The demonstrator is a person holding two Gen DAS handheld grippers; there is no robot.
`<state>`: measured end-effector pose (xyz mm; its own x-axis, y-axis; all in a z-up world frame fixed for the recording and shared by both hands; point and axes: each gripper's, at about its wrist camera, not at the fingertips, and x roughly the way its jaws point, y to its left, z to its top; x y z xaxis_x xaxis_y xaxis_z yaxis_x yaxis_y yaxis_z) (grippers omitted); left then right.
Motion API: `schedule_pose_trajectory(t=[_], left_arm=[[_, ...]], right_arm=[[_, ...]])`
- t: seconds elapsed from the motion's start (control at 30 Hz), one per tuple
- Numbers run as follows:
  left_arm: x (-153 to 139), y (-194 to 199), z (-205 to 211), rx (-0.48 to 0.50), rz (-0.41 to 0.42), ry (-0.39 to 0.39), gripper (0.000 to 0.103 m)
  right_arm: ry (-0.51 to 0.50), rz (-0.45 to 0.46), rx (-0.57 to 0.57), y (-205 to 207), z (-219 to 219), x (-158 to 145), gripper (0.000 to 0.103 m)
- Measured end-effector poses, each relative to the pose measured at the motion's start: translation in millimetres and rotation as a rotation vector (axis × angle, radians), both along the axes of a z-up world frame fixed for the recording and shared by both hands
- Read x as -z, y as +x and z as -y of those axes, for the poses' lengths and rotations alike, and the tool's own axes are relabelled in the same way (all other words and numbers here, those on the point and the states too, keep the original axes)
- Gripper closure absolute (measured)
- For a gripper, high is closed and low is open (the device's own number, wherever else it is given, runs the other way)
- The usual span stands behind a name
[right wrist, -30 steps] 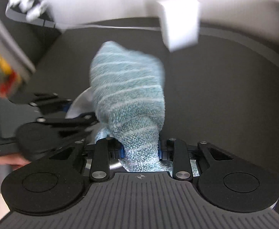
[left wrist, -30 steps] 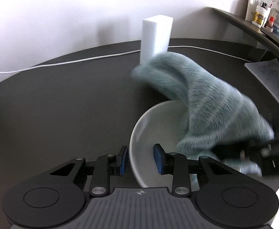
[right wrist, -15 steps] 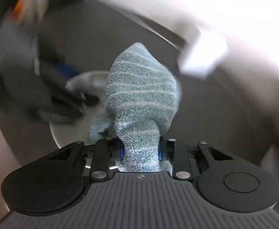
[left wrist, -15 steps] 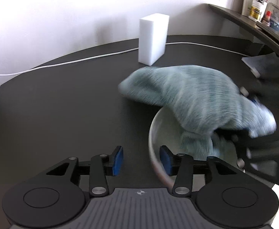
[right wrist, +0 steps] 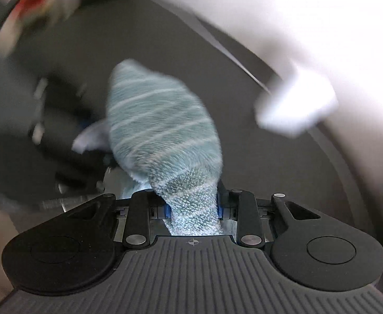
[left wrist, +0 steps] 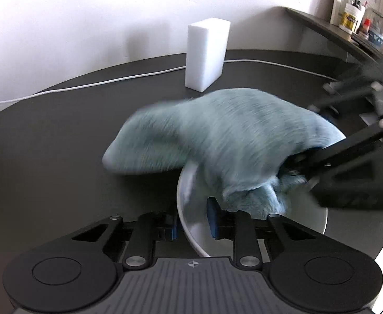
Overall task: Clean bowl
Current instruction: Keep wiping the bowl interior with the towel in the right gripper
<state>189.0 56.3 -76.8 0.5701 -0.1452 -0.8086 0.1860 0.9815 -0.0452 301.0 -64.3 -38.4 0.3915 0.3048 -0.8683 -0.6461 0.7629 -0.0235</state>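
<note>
A white bowl (left wrist: 191,204) sits on the dark table. My left gripper (left wrist: 192,222) is shut on its near rim, one finger outside and one inside. My right gripper (right wrist: 192,208) is shut on a teal striped cloth (right wrist: 162,136). In the left wrist view the cloth (left wrist: 217,136) drapes over the bowl and reaches into it, with the right gripper (left wrist: 296,164) coming in from the right. The right wrist view is motion-blurred; a sliver of the bowl (right wrist: 92,136) shows beside the cloth.
A white foam block (left wrist: 207,52) stands upright behind the bowl, with a white cable (left wrist: 113,81) along the table's back edge. A shelf (left wrist: 335,31) with small bottles is at the upper right. The table's right edge is near the bowl.
The right gripper has swept the cloth around inside the bowl, and the cloth's free end has swung left. The left gripper has stayed on the bowl's rim.
</note>
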Motion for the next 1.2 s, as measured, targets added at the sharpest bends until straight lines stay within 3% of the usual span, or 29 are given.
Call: schedule_pose_trajectory(t=[0.07,0.2,0.3,0.37,0.57,0.7,0.8,0.87,0.93,1.0,1.07,1.13,1.2], left_arm=[[-0.3,-0.4,0.6,-0.008,-0.001,-0.002,0.078],[-1.6,-3.4,2.0,-0.01,-0.002,-0.012,0.078],[-1.2,-2.7,2.6,-0.015,-0.004,-0.008,0.078],[-1.3,-3.1,3.8,-0.015,-0.004,0.001,0.078],[-2.4,-7.0,3.6,-0.015,-0.015,0.026,0.076],[-4.6,-9.0,-1.4,0.008,-0.017,0.023,0.068],[-5.9,-7.4,0.1,0.029,-0.012,0.046,0.067],[-5.5,-4.9,1.6,0.038,-0.01,0.058,0.069],[-4.3,-4.0,1.1,0.057,-0.015,0.045,0.081],[-3.2,-3.9,0.8,0.066,-0.022,0.025,0.082],[-1.8,-3.7,-3.4,0.06,-0.024,-0.005,0.083],[-1.2,-3.6,-3.3,0.062,-0.023,-0.011,0.083],[-0.7,-3.5,-3.1,0.065,-0.021,-0.016,0.082]], right_arm=[[0.135,-0.101,0.168,-2.6,27.5,3.2,0.071],[0.323,-0.262,0.367,-20.7,52.1,14.5,0.07],[0.379,-0.316,0.426,-31.2,50.5,21.0,0.062],[0.364,-0.311,0.422,-38.5,41.8,23.3,0.06],[0.161,-0.119,0.149,-48.4,22.2,8.6,0.064],[-0.126,0.095,-0.201,-51.9,-6.4,1.8,0.065],[-0.285,0.18,-0.387,-54.6,-20.5,3.0,0.065],[-0.39,0.253,-0.58,-58.9,-31.7,4.9,0.065],[-0.418,0.283,-0.696,-59.5,-38.8,4.6,0.065],[-0.432,0.272,-0.712,-56.6,-45.9,2.9,0.063],[-0.423,0.246,-0.661,-51.1,-56.9,-5.3,0.043],[-0.397,0.29,-0.652,-54.3,-61.3,-14.4,0.028],[-0.407,0.343,-0.69,-61.8,-63.1,-17.8,0.025]])
